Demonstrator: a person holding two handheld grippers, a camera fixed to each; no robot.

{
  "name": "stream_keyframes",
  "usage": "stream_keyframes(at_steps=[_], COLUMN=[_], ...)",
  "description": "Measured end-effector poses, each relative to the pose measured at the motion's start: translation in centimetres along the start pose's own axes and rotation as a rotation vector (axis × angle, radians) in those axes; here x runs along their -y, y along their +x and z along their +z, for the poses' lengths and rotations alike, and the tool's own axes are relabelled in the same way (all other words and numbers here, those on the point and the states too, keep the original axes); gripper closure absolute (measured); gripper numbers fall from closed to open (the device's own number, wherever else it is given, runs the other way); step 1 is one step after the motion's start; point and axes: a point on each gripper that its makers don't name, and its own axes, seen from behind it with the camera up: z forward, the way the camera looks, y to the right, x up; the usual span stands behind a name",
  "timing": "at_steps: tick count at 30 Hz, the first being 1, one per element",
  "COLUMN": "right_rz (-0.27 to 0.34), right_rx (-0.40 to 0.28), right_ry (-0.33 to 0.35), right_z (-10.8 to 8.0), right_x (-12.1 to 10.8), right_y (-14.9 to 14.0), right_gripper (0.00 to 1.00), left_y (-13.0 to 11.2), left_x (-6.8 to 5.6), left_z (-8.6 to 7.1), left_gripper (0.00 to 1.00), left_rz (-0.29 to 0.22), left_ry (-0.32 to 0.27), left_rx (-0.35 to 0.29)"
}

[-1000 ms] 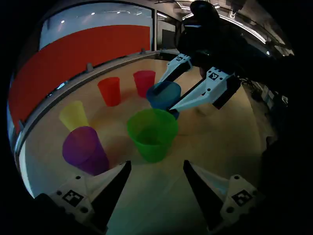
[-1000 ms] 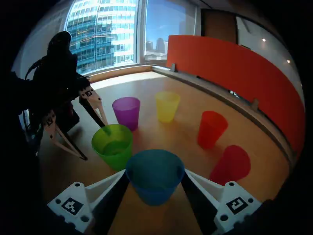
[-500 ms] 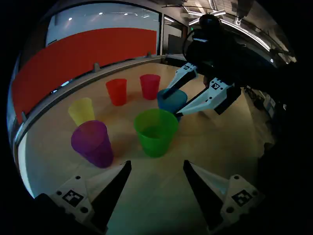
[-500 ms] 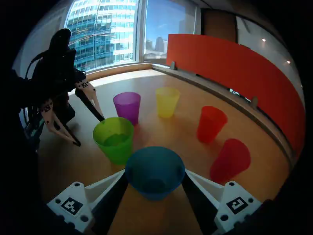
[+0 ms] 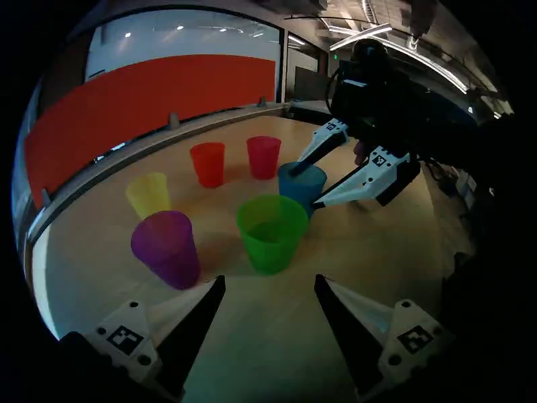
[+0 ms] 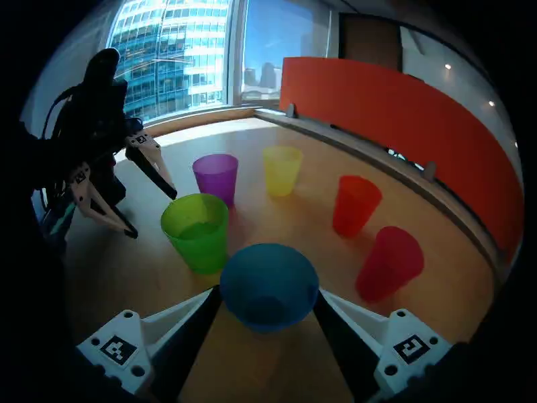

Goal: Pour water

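Holding my left gripper (image 5: pixel 268 279) spread and empty above the worktop (image 5: pixel 268 339), I face the purple cup (image 5: pixel 166 247), yellow cup (image 5: pixel 149 193), orange cup (image 5: pixel 208 163), red cup (image 5: pixel 263 156) and green cup (image 5: pixel 272 232). Just beyond the green one, my right gripper (image 5: pixel 304 189) clamps the upright blue cup (image 5: pixel 302 196). From the right gripper view, I look into the blue cup's mouth, with windows (image 6: pixel 181 60) behind my left gripper. Ceiling lights (image 5: pixel 352 35) hang over the left gripper view.

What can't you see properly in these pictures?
- Water in the blue cup: right gripper view, its inside is too dark to tell.
- Blue cup's lower part: left gripper view, the green cup hides it.
- The person holding the left gripper: right gripper view, just a dark shape against the bright window.
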Motion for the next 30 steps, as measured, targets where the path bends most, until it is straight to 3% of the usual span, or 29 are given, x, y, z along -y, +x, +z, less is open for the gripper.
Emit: stream_keyframes(at_steps=[17, 23, 30], right_rz=[0.062, 0.104, 0.153], right_rx=[-0.037, -0.096, -0.18], right_ry=[-0.1, -0.144, -0.214], right_z=[-6.4, -8.4, -10.2], right_x=[-0.5, -0.9, -2.1], right_y=[-1.7, -0.7, 1.0], right_gripper=[0.0, 0.0, 0.0], left_y=[1.2, 1.4, 1.5], left_x=[2.9, 4.6, 5.5], left_z=[-5.1, -6.6, -8.3], left_gripper=[0.01, 0.01, 0.01], left_rz=[-0.076, -0.124, -0.148], left_ry=[0.14, 0.206, 0.293], left_rx=[-0.115, -0.165, -0.227])
